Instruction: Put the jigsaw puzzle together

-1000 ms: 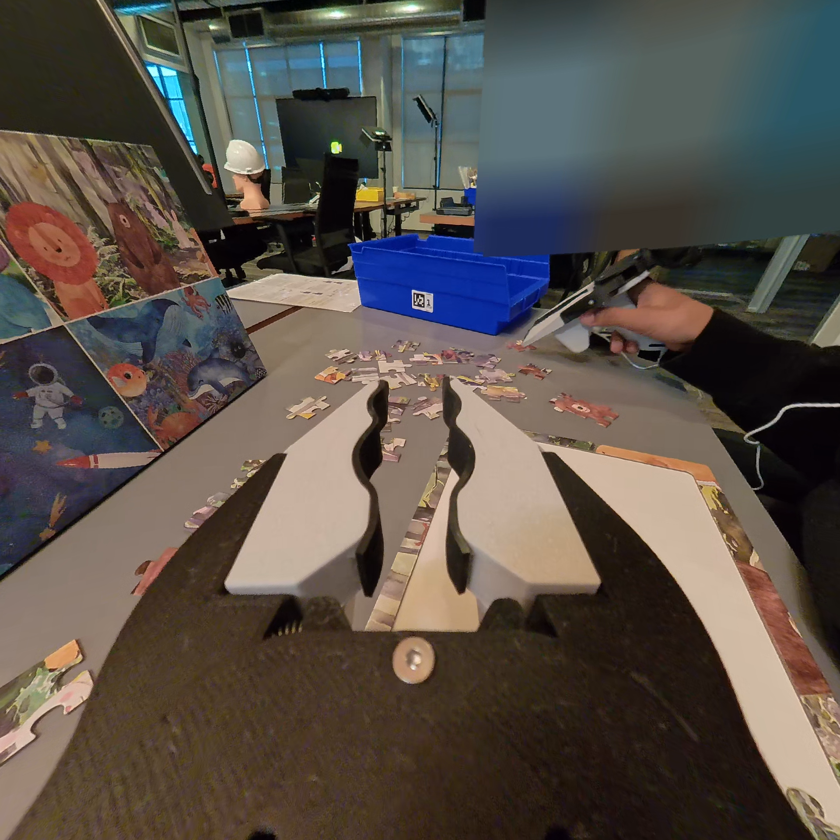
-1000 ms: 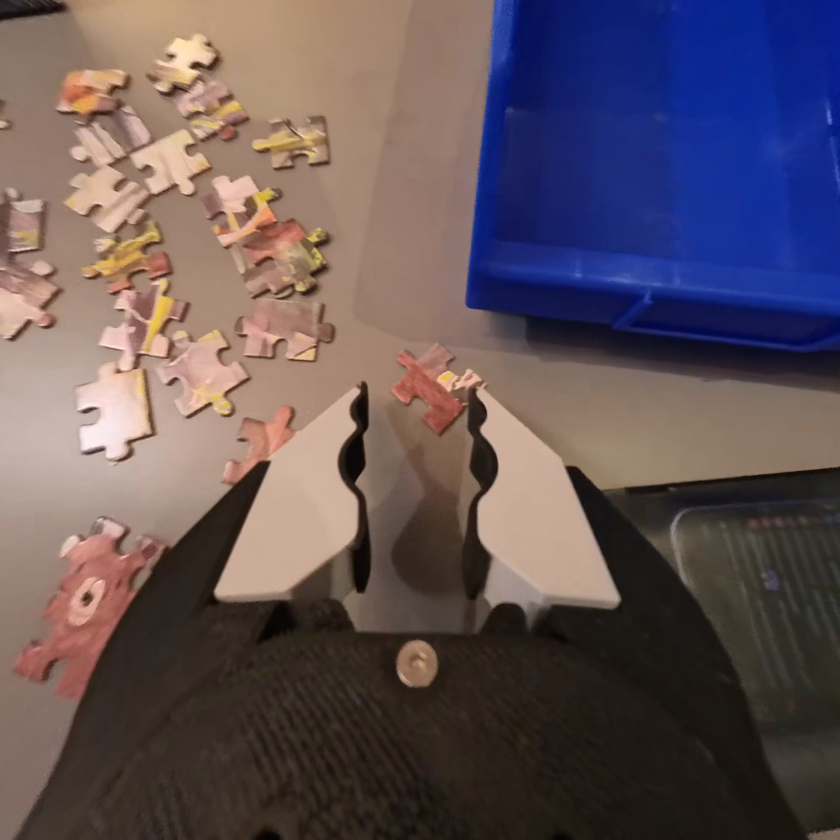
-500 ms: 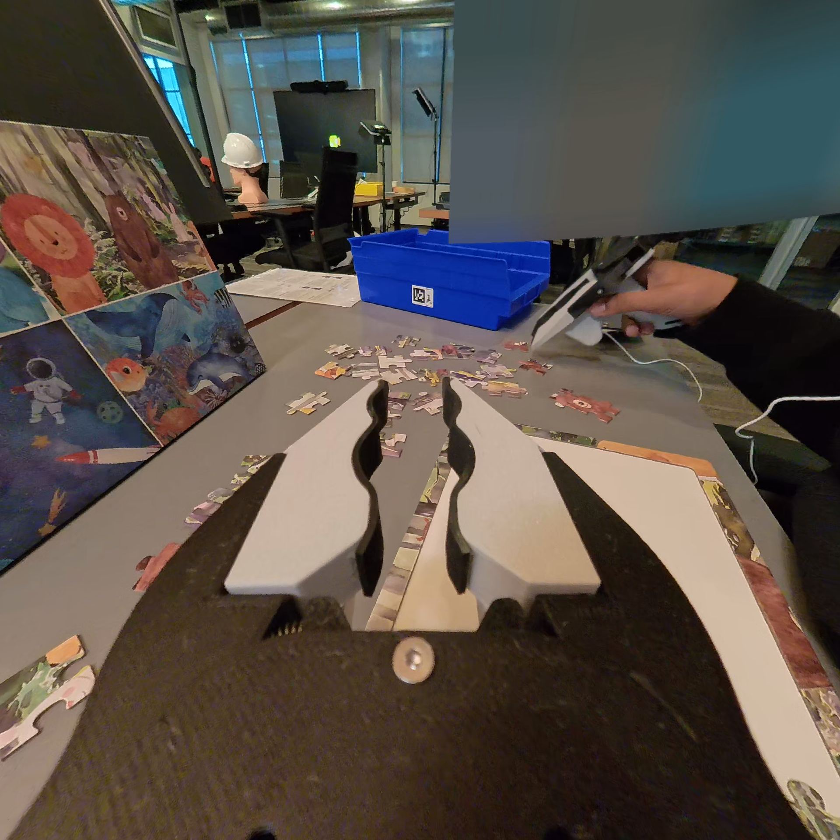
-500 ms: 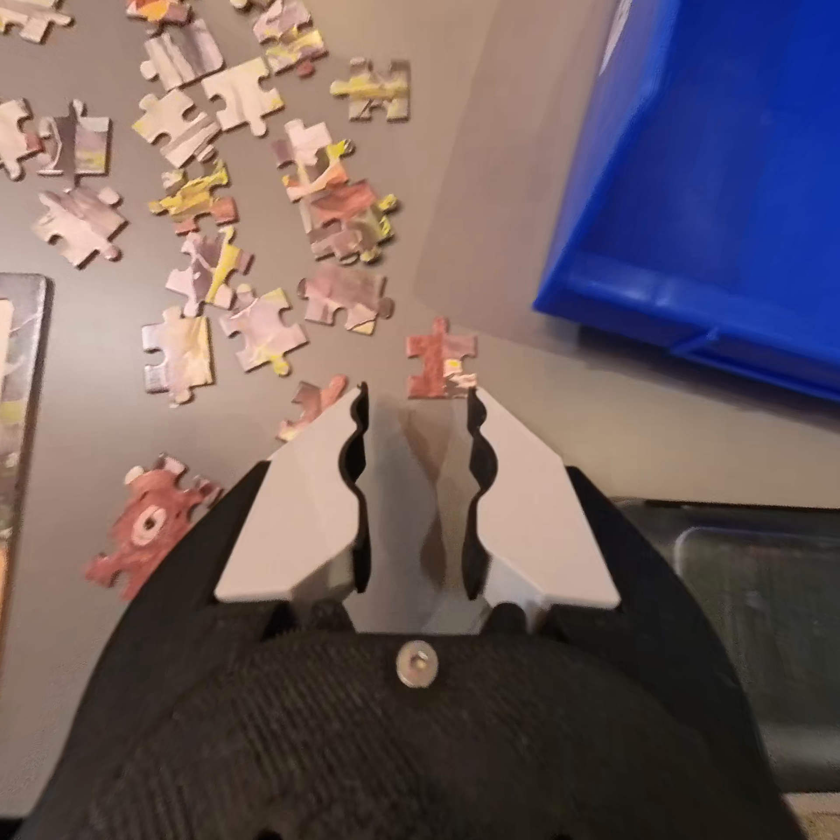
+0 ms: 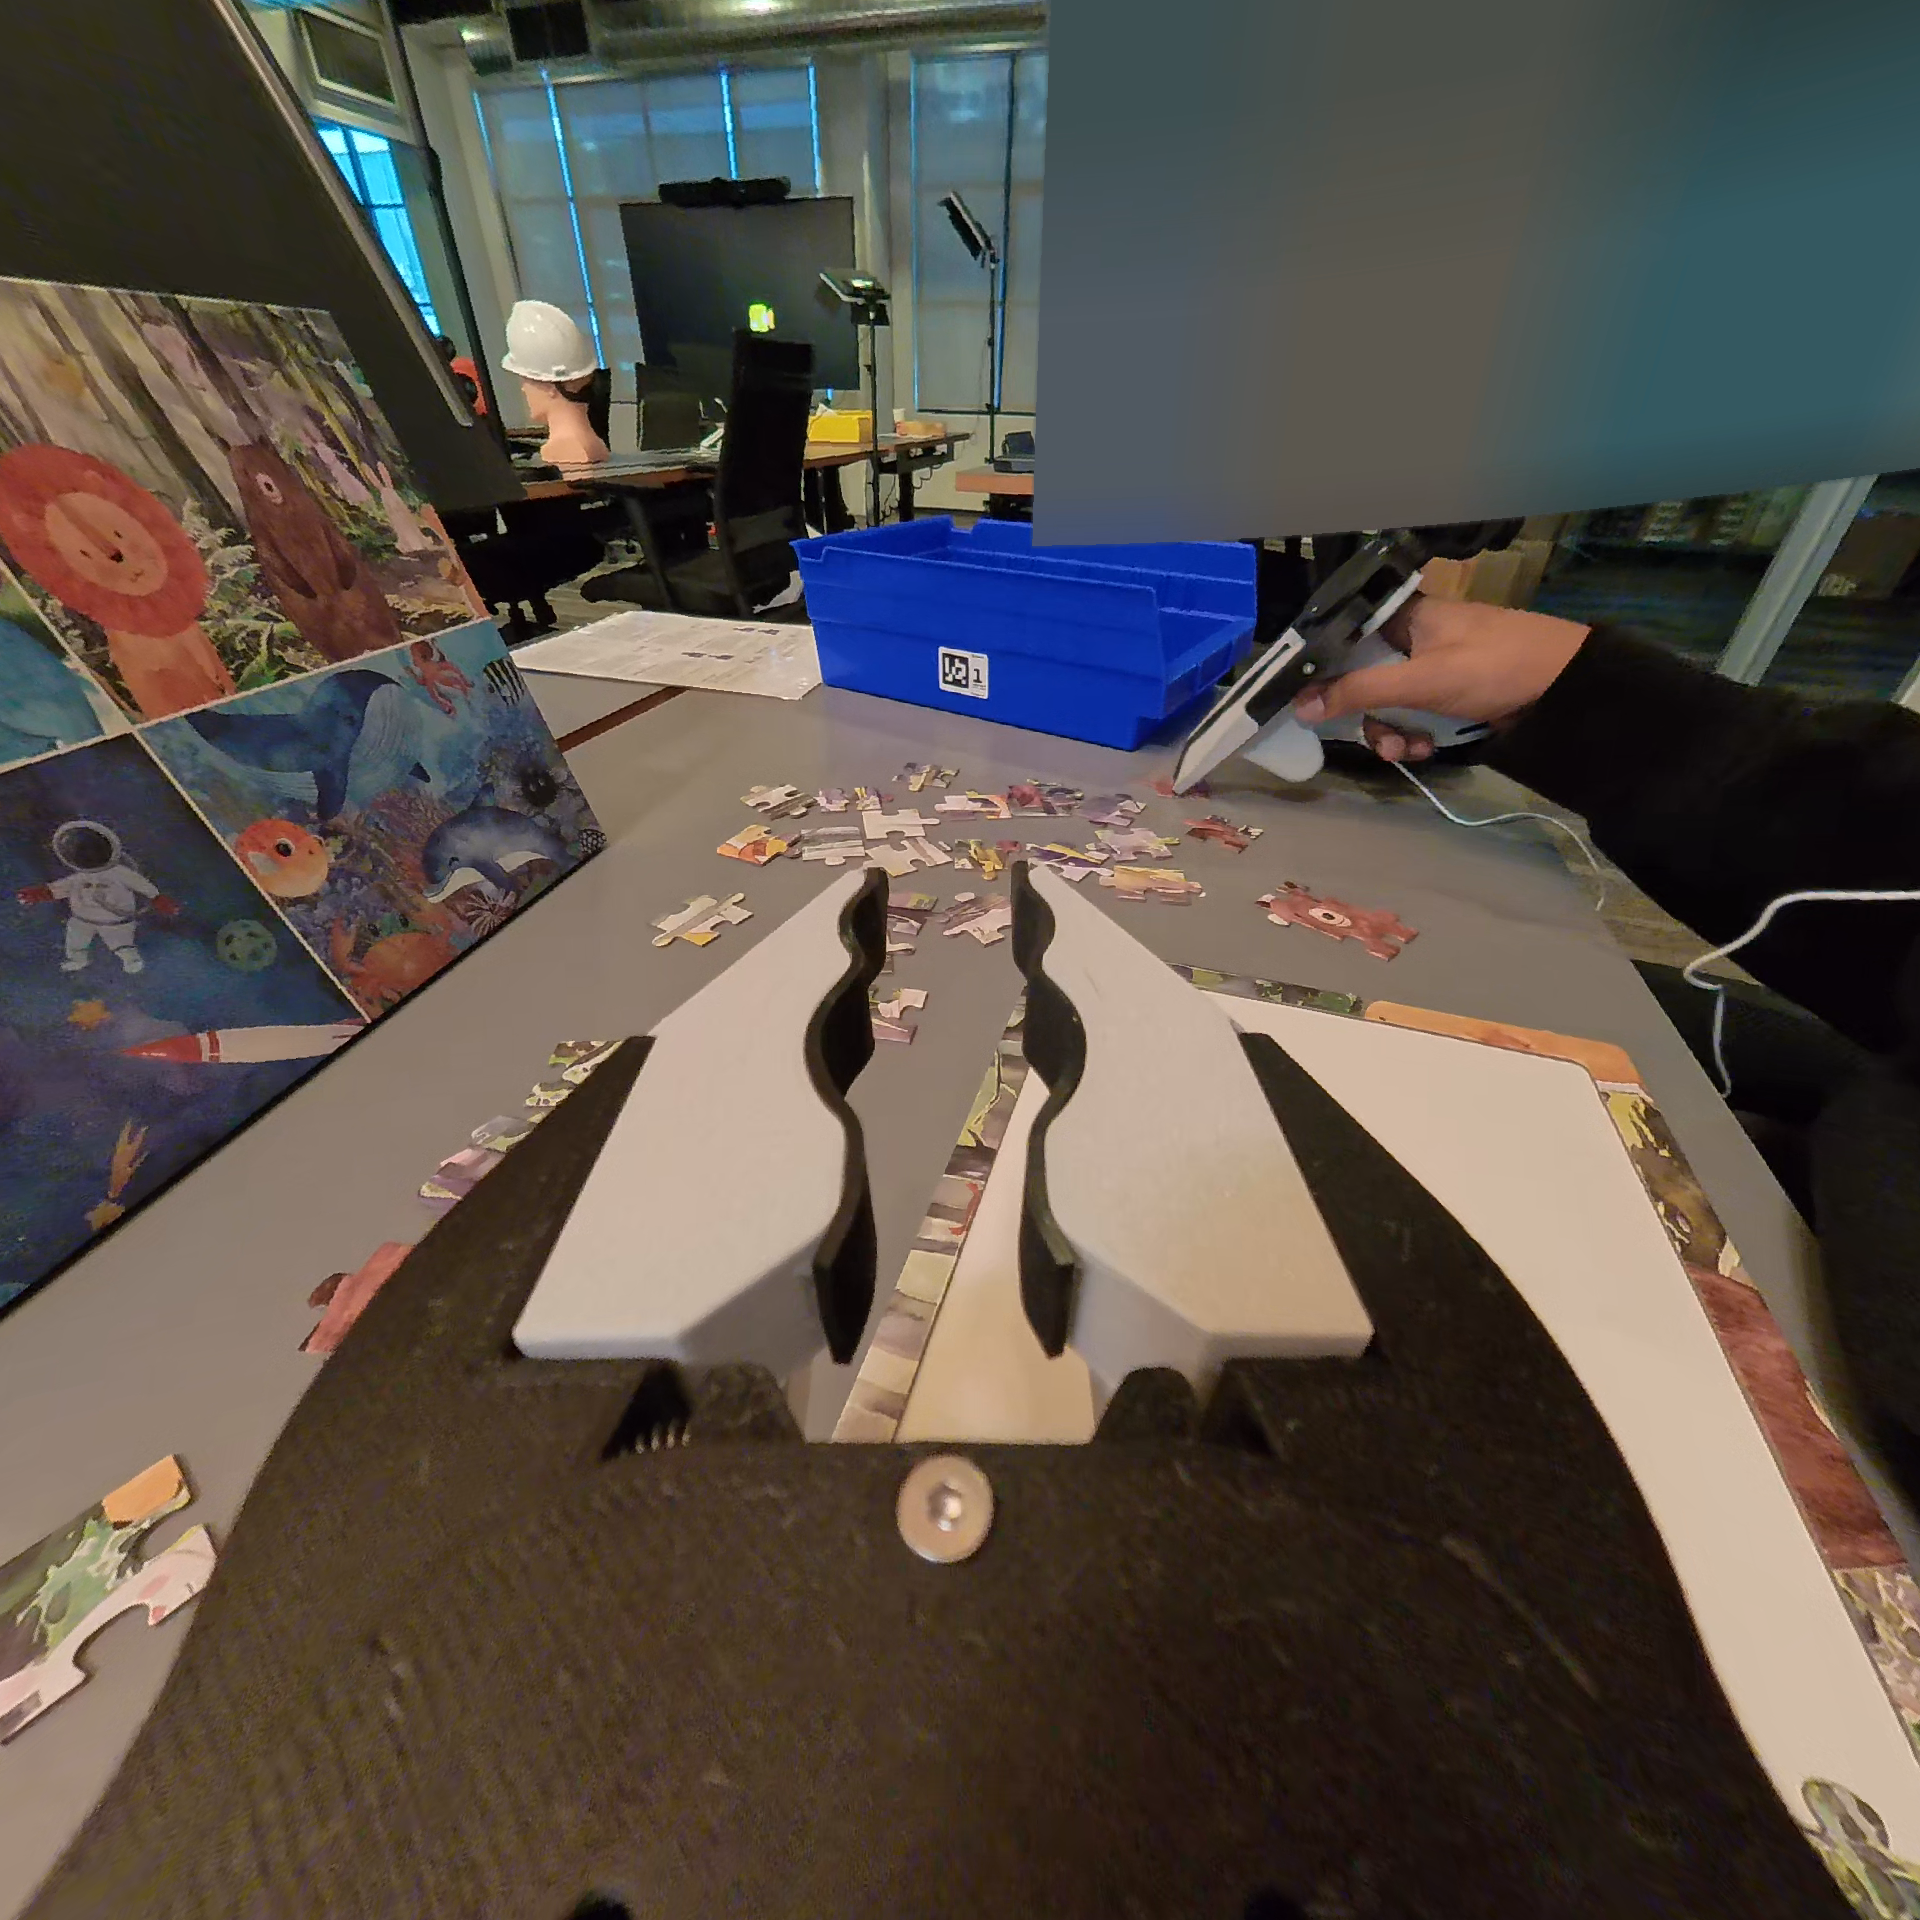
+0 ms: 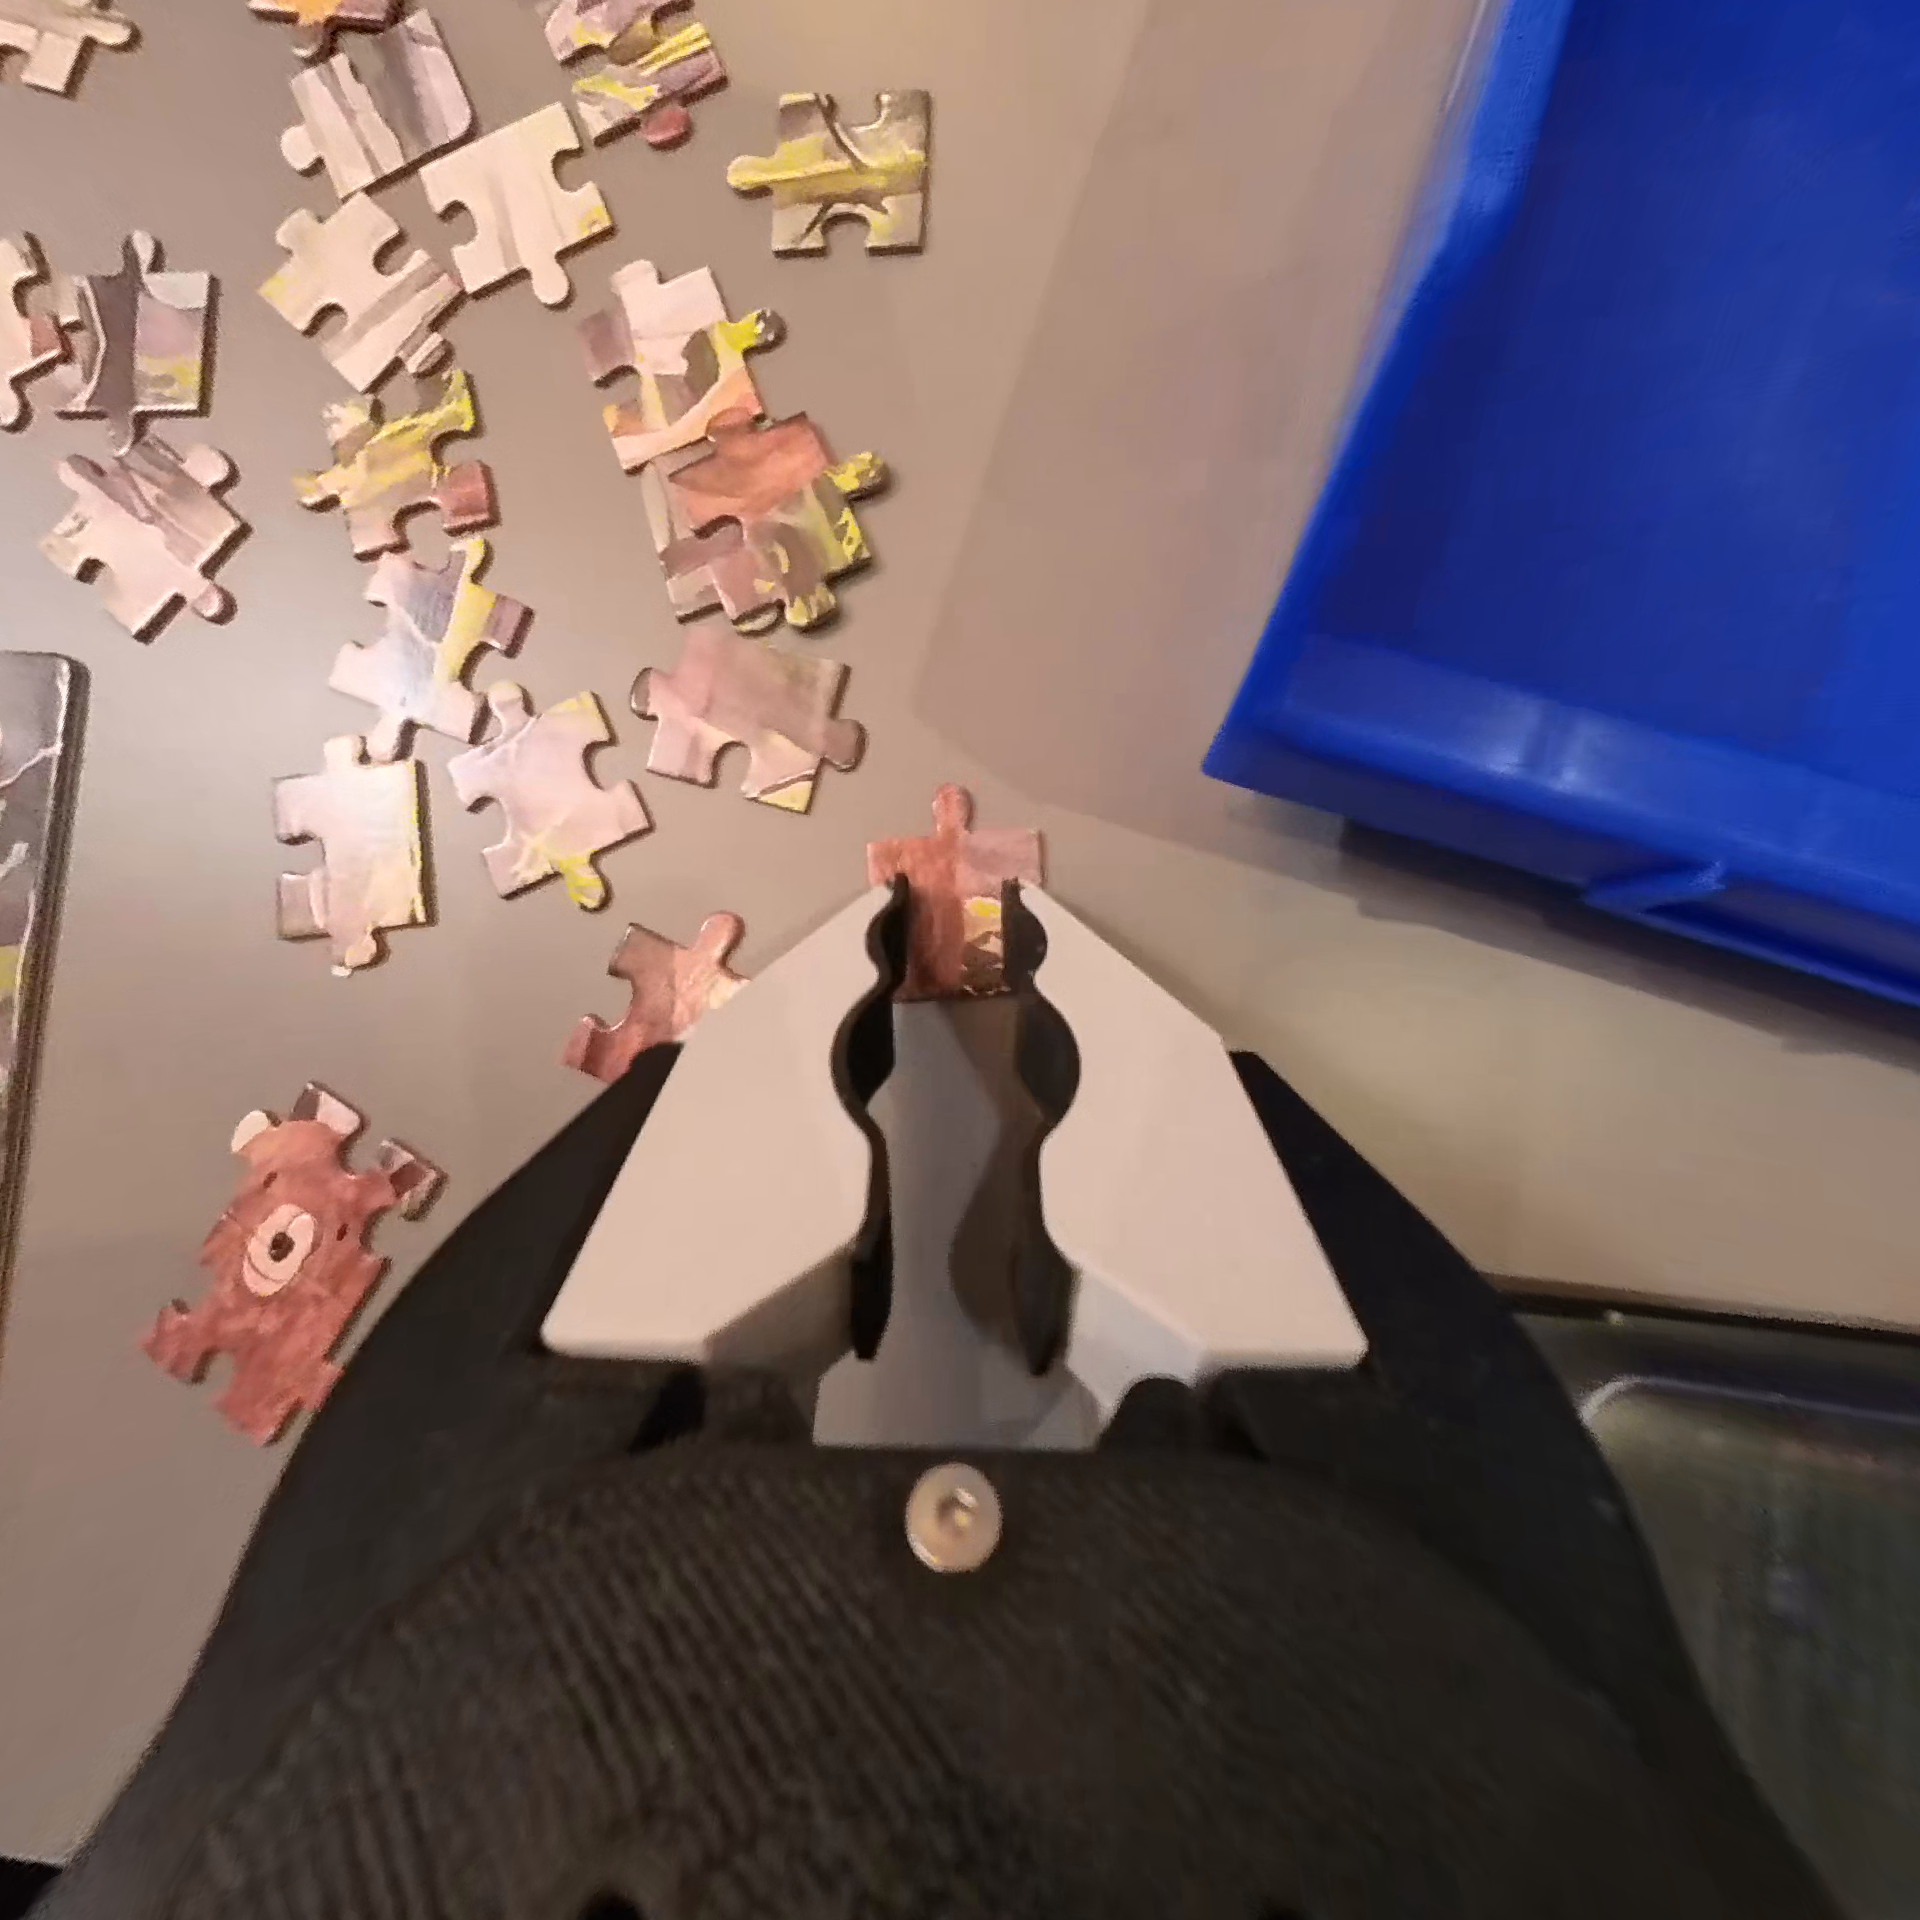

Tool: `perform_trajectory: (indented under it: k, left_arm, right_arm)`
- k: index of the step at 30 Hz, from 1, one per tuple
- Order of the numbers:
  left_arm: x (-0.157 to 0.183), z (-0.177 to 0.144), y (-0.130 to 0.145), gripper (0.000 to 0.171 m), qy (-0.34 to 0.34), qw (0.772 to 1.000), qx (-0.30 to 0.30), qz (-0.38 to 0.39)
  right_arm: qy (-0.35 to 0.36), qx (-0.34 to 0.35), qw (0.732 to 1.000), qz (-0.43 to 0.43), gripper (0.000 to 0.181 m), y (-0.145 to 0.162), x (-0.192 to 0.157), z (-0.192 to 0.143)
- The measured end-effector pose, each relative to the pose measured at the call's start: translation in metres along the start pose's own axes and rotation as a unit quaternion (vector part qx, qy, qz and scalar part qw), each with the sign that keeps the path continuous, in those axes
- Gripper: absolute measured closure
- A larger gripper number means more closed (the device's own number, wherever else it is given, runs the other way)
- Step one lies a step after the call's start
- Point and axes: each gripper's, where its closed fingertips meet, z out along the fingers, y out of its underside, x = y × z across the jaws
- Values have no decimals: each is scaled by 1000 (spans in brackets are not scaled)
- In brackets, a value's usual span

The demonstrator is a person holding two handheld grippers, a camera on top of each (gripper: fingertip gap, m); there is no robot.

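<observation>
My right gripper (image 6: 954, 904) is shut on a reddish-brown puzzle piece (image 6: 951, 862), tips down at the grey table near the blue bin (image 6: 1610, 416). It also shows in the left wrist view (image 5: 1184, 784), held by a hand. Several loose pieces (image 6: 540, 779) lie to its left, among them a brown bear-face piece (image 6: 275, 1247). My left gripper (image 5: 948, 883) is open and empty, held above the left edge of the white puzzle board (image 5: 1455, 1195), whose border pieces are in place. The loose pile (image 5: 966, 842) lies beyond it.
A propped reference picture board (image 5: 208, 779) stands at the left. The blue bin (image 5: 997, 634) sits at the table's far side, next to a paper sheet (image 5: 675, 649). More pieces lie at the near left (image 5: 83, 1590). A dark object (image 6: 1714, 1507) lies right of my right gripper.
My right gripper has come down to the table and closed on the reddish-brown piece. My left gripper has stayed open and nearly still.
</observation>
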Motion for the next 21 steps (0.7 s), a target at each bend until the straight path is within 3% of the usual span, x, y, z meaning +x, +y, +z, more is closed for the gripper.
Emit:
perform_trajectory:
  k: [4,5,8,15,18,21]
  left_arm:
    - [1,0,-1,149,1,1000,0,1]
    - [1,0,-1,149,1,1000,1,2]
    - [1,0,-1,149,0,1000,1,3]
    - [3,1,0,149,4,1000,-1,3]
    - [4,1,-1,149,3,1000,-1,6]
    - [4,1,-1,149,3,1000,-1,7]
  right_arm:
    - [0,3,1000,-10,169,0,-2,-1]
    - [-2,8,1000,-13,181,-1,-3,-2]
    - [-9,14,1000,-15,181,-1,-7,-6]
    - [3,9,1000,-18,137,1,-4,-3]
    - [8,15,1000,-24,132,-1,-6,1]
    - [1,16,999,-39,138,-4,-14,3]
